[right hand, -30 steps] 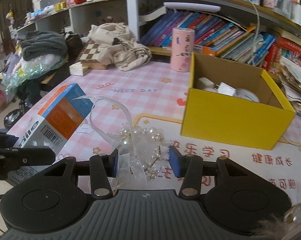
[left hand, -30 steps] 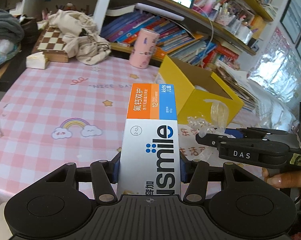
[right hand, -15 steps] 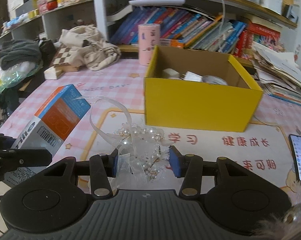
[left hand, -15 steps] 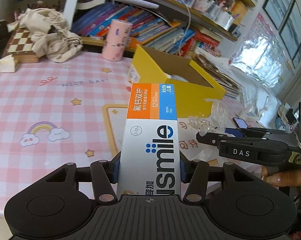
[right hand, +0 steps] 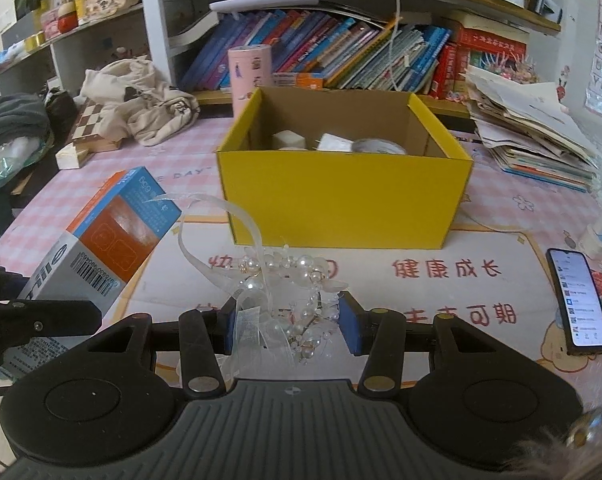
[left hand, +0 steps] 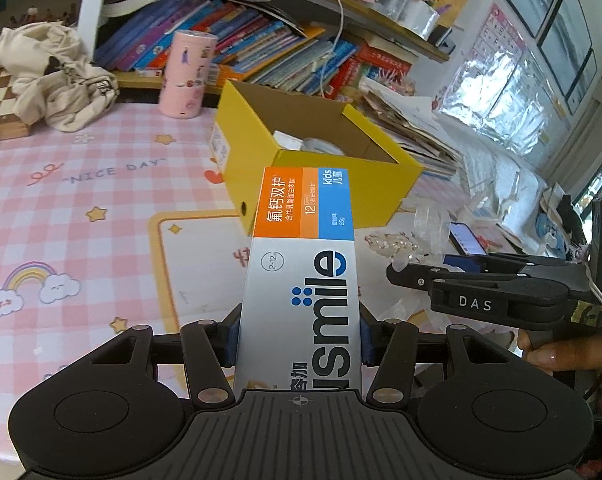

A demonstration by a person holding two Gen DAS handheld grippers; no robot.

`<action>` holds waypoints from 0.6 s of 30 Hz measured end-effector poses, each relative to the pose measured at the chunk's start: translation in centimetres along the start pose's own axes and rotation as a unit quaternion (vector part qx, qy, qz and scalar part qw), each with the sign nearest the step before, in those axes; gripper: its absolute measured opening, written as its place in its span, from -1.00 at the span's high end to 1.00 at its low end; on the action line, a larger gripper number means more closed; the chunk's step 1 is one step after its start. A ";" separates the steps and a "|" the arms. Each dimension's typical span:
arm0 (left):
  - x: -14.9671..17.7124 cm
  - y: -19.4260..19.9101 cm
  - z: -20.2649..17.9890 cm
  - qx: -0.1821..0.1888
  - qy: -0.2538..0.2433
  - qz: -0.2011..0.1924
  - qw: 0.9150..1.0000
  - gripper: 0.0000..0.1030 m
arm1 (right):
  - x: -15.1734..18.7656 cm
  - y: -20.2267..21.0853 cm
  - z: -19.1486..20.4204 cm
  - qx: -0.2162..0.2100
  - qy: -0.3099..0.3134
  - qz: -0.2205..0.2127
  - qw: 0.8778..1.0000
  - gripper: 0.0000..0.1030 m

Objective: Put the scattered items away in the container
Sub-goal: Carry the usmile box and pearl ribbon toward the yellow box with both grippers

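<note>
The left gripper (left hand: 299, 338) is clamped on the toothpaste box (left hand: 301, 276), centre frame. The right gripper (right hand: 288, 322) grips the pearl ribbon headpiece (right hand: 285, 292), lower centre. Over the last second the yellow container (right hand: 343, 200) has grown larger and shifted to centre frame. Both items are therefore nearing the drop; neither is yet above the rim.

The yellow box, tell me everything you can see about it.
The yellow box is open-topped cardboard, yellow outside and plain brown inside. It sits upright on the pink checked tablecloth, in front of a pink canister. Inside lie a few pale items, including what looks like a tape roll. Neither gripper touches it.
</note>
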State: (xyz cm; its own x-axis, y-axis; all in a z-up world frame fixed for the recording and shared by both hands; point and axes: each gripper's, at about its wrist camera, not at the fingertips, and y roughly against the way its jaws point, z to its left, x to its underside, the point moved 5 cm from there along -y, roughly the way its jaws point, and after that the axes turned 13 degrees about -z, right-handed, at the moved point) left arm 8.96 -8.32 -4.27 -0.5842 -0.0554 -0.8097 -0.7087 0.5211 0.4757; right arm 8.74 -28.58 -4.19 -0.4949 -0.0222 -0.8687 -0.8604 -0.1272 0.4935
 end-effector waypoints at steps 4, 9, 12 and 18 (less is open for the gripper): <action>0.0 -0.9 -1.1 0.005 -0.005 0.006 1.000 0.00 | 0.1 0.2 -1.3 0.005 -0.006 0.001 1.000 0.13; 0.0 -1.6 -2.2 0.006 -0.010 0.009 1.000 0.00 | 0.2 0.4 -2.7 0.007 -0.013 0.000 1.000 0.13; -0.1 -2.0 -2.8 0.005 -0.011 0.009 1.000 0.00 | 0.1 0.4 -3.4 0.006 -0.014 0.000 1.000 0.13; -0.4 -3.2 -4.0 0.007 -0.016 0.013 1.000 0.00 | -0.1 0.2 -4.9 0.006 -0.017 0.002 1.000 0.13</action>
State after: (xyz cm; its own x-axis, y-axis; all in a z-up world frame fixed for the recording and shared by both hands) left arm 9.86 -13.33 -4.07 -0.5899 -0.0152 -0.8073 -0.6878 0.5333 0.4925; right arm 9.20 -33.43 -4.26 -0.5028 0.0107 -0.8643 -0.8592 -0.1159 0.4984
